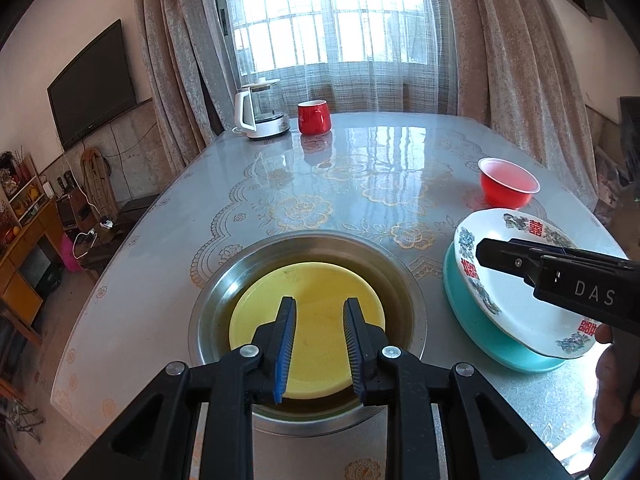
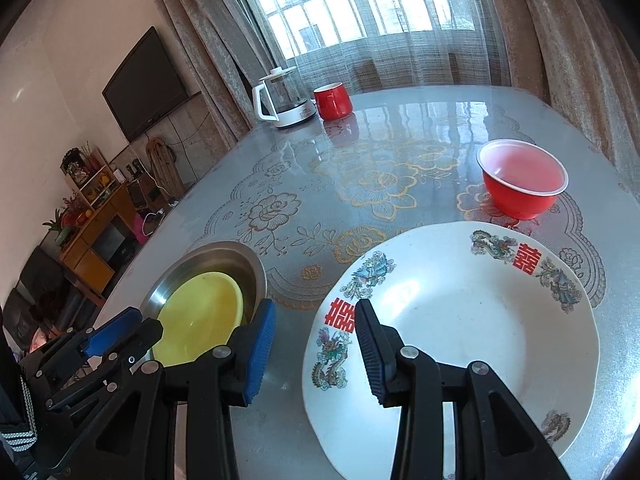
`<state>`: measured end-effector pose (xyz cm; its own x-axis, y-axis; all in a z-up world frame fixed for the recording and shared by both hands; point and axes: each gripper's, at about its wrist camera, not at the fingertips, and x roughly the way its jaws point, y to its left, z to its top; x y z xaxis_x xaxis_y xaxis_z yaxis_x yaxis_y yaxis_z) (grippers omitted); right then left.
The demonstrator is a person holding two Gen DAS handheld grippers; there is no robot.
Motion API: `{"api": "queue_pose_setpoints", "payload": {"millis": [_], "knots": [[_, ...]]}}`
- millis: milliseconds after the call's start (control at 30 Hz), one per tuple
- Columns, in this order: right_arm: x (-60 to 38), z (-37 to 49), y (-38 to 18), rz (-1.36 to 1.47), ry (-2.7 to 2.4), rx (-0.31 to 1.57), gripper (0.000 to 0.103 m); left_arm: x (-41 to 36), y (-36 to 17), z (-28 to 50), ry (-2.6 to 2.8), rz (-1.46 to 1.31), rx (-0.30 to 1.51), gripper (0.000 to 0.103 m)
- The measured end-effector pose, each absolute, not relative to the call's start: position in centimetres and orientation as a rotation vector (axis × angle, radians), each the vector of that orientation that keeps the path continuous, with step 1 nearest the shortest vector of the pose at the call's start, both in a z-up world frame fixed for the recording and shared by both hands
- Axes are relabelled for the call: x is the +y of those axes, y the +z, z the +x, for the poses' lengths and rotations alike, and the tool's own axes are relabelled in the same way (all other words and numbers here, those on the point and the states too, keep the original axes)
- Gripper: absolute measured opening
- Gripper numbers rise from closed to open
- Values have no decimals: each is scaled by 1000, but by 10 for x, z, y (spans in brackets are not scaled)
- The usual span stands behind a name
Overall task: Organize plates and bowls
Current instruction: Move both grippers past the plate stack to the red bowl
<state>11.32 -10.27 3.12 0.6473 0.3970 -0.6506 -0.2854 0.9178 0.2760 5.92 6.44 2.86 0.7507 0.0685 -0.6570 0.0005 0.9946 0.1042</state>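
A yellow plate (image 1: 316, 292) lies inside a steel basin (image 1: 208, 308) near the table's front edge. My left gripper (image 1: 319, 306) hovers just above the plate, open by a narrow gap with nothing between its pads. To the right, a white plate (image 2: 460, 320) with red characters and dragons rests tilted on a teal plate (image 1: 480, 340). My right gripper (image 2: 314, 306) is open at the white plate's left rim. One finger is over the plate and the other beside it, not pressing. A red bowl (image 2: 522, 180) stands behind the plates.
A glass kettle (image 1: 264, 112) and a red mug (image 1: 314, 117) stand at the table's far left. The patterned table (image 1: 360, 184) ends close on the left, with a TV and shelves beyond. A person's hand (image 1: 612, 360) holds the right gripper.
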Motion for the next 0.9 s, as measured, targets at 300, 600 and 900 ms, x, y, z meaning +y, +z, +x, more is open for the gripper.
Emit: {"api": "queue_pose_setpoints", "payload": {"millis": [300,600,900], "knots": [[-149,124,38,215,296,761,41,33,29,80,-46,134,735,26],[-190,136,44,265,218,751,41,3,30,102,-112,166,747,26],[-220,154,47,296,173,759,41,-17,30,128,-153,187,767,26]]}}
